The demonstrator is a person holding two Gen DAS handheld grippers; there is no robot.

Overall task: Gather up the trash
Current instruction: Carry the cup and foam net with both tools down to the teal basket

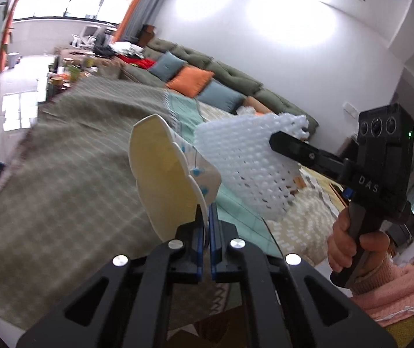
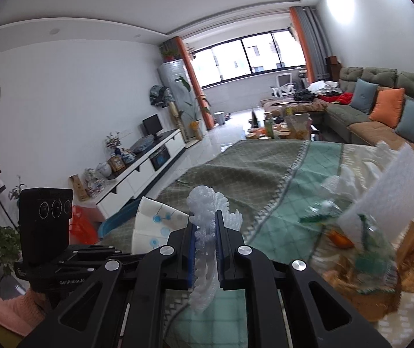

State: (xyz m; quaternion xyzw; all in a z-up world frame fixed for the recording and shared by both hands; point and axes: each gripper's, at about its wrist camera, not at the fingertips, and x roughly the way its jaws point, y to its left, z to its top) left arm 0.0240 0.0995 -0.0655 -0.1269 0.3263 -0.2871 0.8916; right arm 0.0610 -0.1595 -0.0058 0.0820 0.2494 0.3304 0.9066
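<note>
My left gripper is shut on a flattened paper cup, white with blue dots and a yellowish inside; the cup stands up from the jaws above a cloth-covered table. In the right wrist view the same cup shows at lower left. My right gripper is shut on a piece of white foam netting, which sticks up between the fingers and hangs below them. From the left wrist view that netting is held out by the right gripper just right of the cup.
A person's hand in a pink sleeve holds the right gripper's handle. On the table at right lie more trash: a white foam sheet, a brown paper bag, clear plastic wrap. A blue bin and orange bag sit past the table's left edge.
</note>
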